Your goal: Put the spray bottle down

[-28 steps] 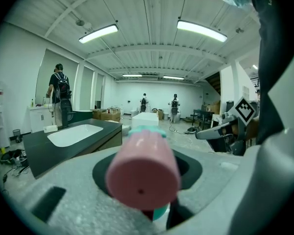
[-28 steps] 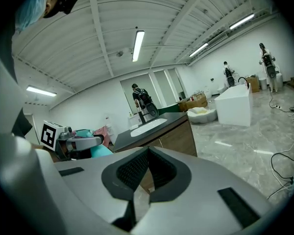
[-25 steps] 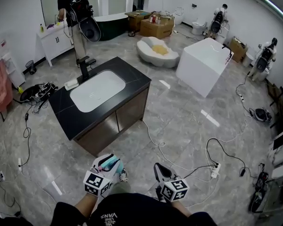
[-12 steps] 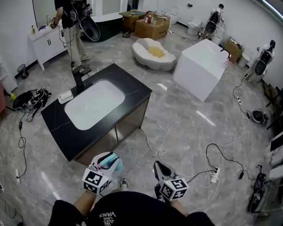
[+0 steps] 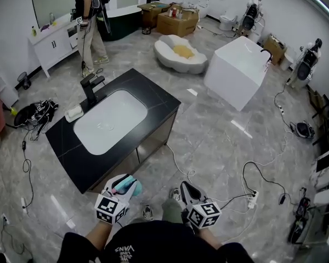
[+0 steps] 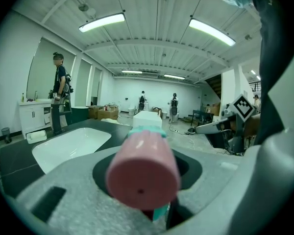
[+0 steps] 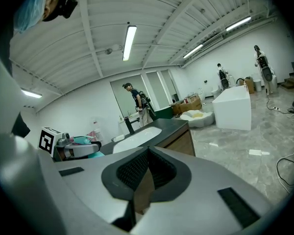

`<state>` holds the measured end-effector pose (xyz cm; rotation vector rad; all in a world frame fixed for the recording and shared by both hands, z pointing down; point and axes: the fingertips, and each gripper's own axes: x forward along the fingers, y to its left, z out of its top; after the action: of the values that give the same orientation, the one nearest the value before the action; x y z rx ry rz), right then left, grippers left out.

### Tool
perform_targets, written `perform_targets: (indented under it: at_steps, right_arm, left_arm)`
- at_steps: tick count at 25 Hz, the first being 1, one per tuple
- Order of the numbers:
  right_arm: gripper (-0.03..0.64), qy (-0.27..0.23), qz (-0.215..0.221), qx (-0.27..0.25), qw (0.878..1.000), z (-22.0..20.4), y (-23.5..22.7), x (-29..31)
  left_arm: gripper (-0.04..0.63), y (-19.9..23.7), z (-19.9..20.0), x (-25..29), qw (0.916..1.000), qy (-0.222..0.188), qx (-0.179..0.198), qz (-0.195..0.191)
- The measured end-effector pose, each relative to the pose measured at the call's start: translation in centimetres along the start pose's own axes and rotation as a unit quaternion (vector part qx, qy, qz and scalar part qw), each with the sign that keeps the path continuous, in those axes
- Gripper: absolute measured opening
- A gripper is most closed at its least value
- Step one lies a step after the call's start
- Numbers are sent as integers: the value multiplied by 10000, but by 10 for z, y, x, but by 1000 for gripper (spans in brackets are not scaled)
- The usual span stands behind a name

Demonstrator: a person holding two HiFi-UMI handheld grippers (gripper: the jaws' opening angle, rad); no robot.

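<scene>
Pointing forward along left hand-held gripper (image 5: 127, 186), spray bottle (image 6: 142, 173) lengthwise.

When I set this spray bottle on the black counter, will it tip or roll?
The spray bottle looks round-bodied with a flat pink end: on its side it would probably roll, stood on that end probably stay. The black counter looks glossy, so a nudge may slide it. In the left gripper it seems stiff plastic, likely light.
</scene>
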<state>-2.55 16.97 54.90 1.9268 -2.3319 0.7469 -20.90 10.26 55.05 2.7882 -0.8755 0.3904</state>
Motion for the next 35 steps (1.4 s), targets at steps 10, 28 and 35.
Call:
perform_targets:
  at_steps: [10, 28, 35]
  right_arm:
    - [2, 158, 314, 17, 9994, 38, -60, 53]
    - [2, 452, 1142, -360, 9918, 117, -199, 136]
    - [2, 574, 1190, -142, 9911, 124, -219, 167]
  left_arm:
    - [144, 24, 31, 64, 9990, 51, -44, 435]
    - [144, 45, 116, 224, 9924, -261, 220, 1183]
    - [144, 78, 137, 256, 9908, -205, 304, 1301]
